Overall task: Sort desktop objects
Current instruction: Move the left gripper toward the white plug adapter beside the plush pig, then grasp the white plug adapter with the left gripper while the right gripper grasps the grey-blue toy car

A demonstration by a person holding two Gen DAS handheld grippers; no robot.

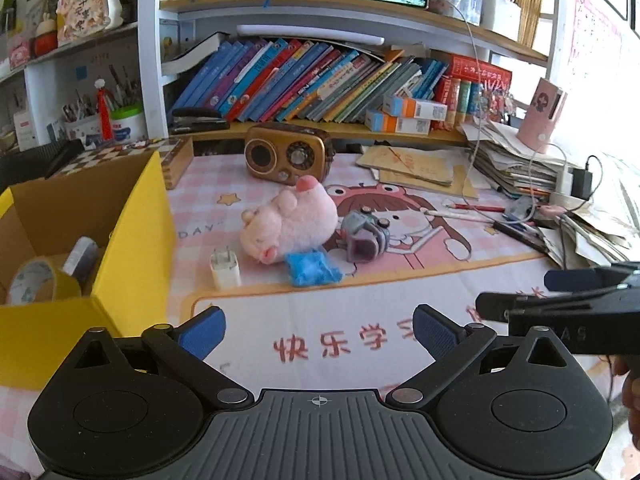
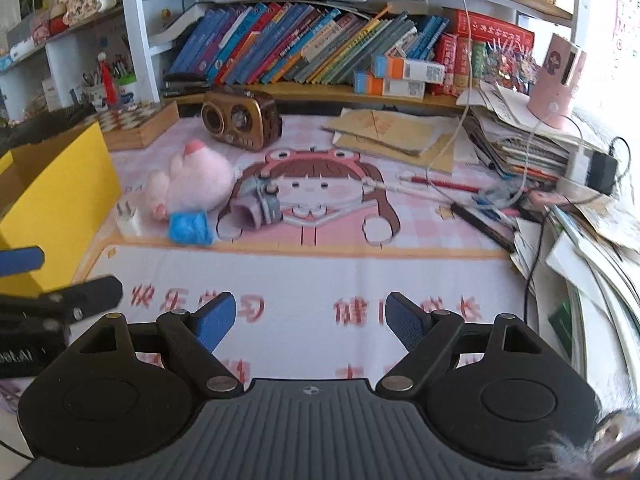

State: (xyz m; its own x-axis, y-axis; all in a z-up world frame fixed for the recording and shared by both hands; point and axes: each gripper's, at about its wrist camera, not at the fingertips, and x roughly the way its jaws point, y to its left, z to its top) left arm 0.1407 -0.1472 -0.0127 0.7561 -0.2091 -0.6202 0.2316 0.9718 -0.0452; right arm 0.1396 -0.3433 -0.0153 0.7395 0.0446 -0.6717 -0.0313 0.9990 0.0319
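left claw (image 1: 319, 330) open, ribbed blue pads | fuzzy pink plush pig (image 1: 292, 220) | boxy yellow carton (image 1: 132, 240)

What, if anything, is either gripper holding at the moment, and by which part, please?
Nothing is held. The left gripper and the right gripper both stand open above the desk mat, with only bare mat between their fingers.

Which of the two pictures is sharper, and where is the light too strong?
Left wrist view: sharper; the pink pig toy looks crisp, glare whitens the right edge. Right wrist view: motion blur smears the red print on the mat; the far right washes out.
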